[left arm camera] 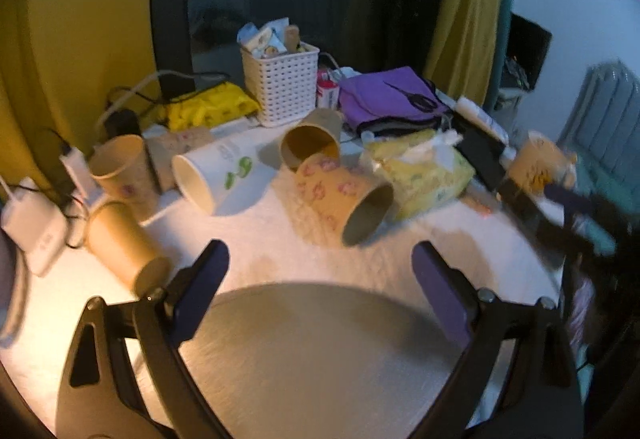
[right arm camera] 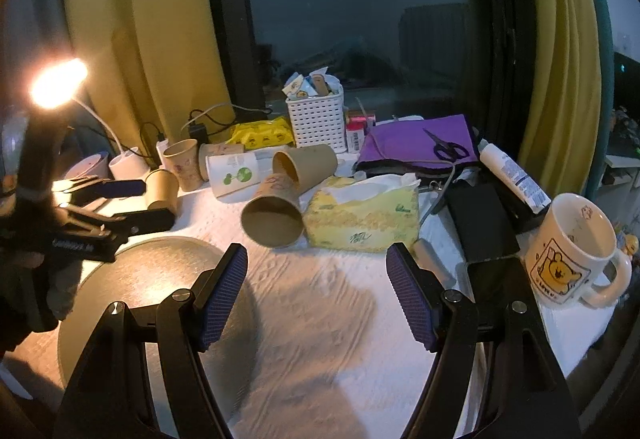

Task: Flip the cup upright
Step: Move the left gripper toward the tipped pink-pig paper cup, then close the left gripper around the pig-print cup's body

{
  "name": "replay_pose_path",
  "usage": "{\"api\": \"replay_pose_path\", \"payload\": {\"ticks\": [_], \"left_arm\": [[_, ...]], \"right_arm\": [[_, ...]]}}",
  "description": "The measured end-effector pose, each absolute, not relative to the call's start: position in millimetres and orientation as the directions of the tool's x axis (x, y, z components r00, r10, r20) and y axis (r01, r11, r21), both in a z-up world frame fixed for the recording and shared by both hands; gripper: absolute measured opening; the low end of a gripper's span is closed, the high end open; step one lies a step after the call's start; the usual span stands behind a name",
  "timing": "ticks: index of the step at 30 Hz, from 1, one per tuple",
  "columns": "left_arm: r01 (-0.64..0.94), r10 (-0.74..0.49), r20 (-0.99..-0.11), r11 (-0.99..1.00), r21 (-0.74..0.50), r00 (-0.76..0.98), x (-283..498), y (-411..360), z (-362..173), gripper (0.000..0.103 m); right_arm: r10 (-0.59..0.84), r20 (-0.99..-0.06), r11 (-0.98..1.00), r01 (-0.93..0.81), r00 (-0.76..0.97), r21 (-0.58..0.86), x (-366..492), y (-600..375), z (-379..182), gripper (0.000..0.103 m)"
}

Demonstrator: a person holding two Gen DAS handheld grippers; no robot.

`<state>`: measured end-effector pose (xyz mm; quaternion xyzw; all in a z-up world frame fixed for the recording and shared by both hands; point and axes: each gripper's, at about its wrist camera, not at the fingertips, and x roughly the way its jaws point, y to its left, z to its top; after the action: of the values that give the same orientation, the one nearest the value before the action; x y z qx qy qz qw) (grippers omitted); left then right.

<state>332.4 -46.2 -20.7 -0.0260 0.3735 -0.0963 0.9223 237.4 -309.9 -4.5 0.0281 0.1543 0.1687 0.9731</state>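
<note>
Right gripper bottom centre, fingers spread, holding nothing, over white cloth. Left gripper also spread and bare, above round metal plate. Mid-frame, patterned paper cup lies on its side, touching yellow tissue box. More tipped cups behind; white basket upper centre.

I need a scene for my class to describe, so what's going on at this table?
A person holds two grippers over a cluttered table. The left hand-held gripper and right hand-held gripper are both open and empty. Several paper cups lie on their sides; the nearest, a patterned cup, rests against a tissue box. One paper cup and a mug stand upright. Nothing is gripped yet.
</note>
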Motion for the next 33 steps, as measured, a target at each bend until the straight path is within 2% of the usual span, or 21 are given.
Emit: {"api": "replay_pose_path", "payload": {"ticks": [7, 14, 21, 30, 33], "left_arm": [[0.071, -0.247, -0.721, 0.961, -0.266, 0.647, 388, -53, -33, 0.094], [-0.013, -0.270, -0.743, 0.936, -0.351, 0.613, 419, -56, -50, 0.094], [-0.105, -0.302, -0.780, 0.900, -0.423, 0.549, 457, -54, -68, 0.094], [-0.113, -0.333, -0.817, 0.895, -0.431, 0.471, 474, -62, -95, 0.093], [-0.098, -0.346, -0.817, 0.895, -0.434, 0.462, 474, -60, -99, 0.086]], "right_arm": [[0.332, -0.312, 0.943, -0.317, 0.890, 0.100, 270, -320, 2, 0.075], [0.298, -0.334, 0.952, -0.256, 0.894, 0.166, 313, -341, 15, 0.075], [0.324, -0.334, 0.940, -0.263, 0.885, 0.217, 337, -344, 17, 0.075], [0.344, -0.348, 0.931, -0.269, 0.872, 0.245, 349, -345, 6, 0.075], [0.347, -0.352, 0.930, -0.271, 0.870, 0.248, 350, -346, 3, 0.075]]}}
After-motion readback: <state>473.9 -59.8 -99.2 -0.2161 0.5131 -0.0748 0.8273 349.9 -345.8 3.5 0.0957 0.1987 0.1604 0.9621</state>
